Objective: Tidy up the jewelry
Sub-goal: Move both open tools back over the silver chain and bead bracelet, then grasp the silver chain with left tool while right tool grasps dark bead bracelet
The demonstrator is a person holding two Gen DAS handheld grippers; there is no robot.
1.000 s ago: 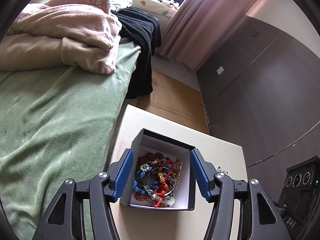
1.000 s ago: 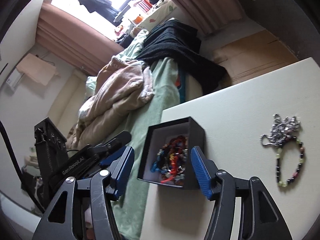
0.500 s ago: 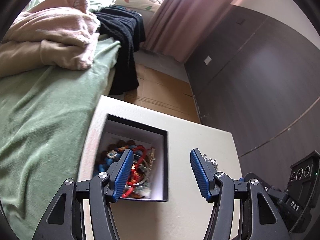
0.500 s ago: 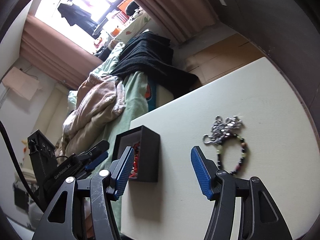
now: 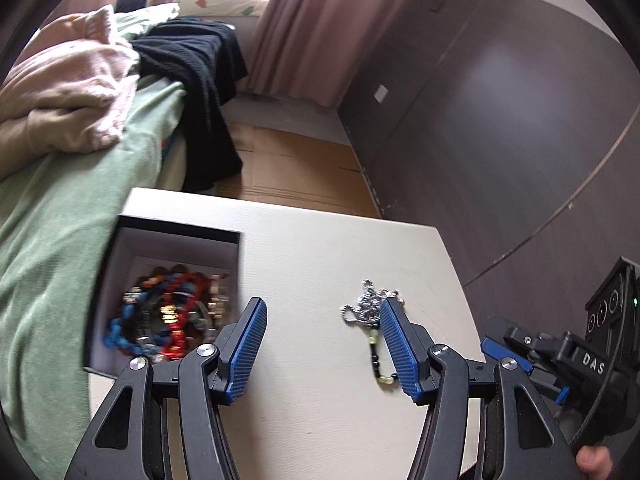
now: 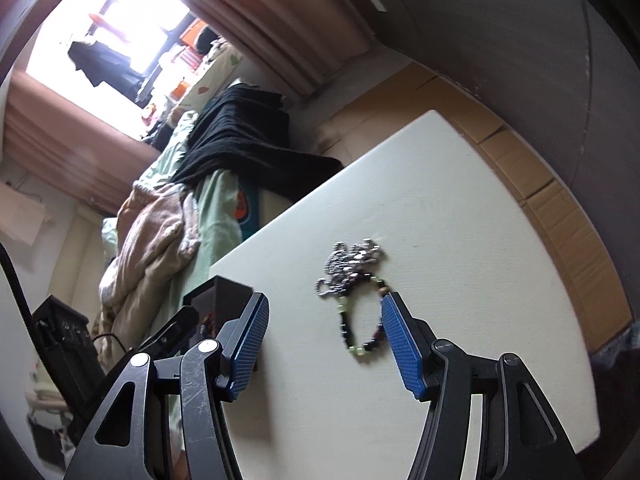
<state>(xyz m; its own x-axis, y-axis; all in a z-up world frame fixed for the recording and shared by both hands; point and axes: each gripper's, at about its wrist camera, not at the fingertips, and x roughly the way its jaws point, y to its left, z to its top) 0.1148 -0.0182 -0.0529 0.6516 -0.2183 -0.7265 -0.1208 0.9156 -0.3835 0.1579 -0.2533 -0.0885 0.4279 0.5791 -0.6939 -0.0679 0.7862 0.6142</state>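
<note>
A black box with a white lining (image 5: pixel 176 236) sits at the left edge of the white table (image 5: pixel 320 248) and holds several red, blue and brown bracelets (image 5: pixel 168 312). A silver chain (image 5: pixel 370 304) and a black-and-green bead bracelet (image 5: pixel 376 356) lie on the table to its right. My left gripper (image 5: pixel 322 344) is open and empty above the table between box and chain. My right gripper (image 6: pixel 322 344) is open and empty just short of the bead bracelet (image 6: pixel 360 332) and chain (image 6: pixel 352 260); the box (image 6: pixel 218 300) is at its left.
A bed with a green cover (image 5: pixel 60 216), a pink blanket (image 5: pixel 68 96) and black clothing (image 5: pixel 192 64) borders the table's left side. Cardboard (image 5: pixel 288 168) covers the floor beyond the table. A dark cabinet wall (image 5: pixel 500 128) stands at the right.
Both grippers have swung right, away from the box. The box has gone to the left in both views and the chain and bead bracelet have come in front of the grippers.
</note>
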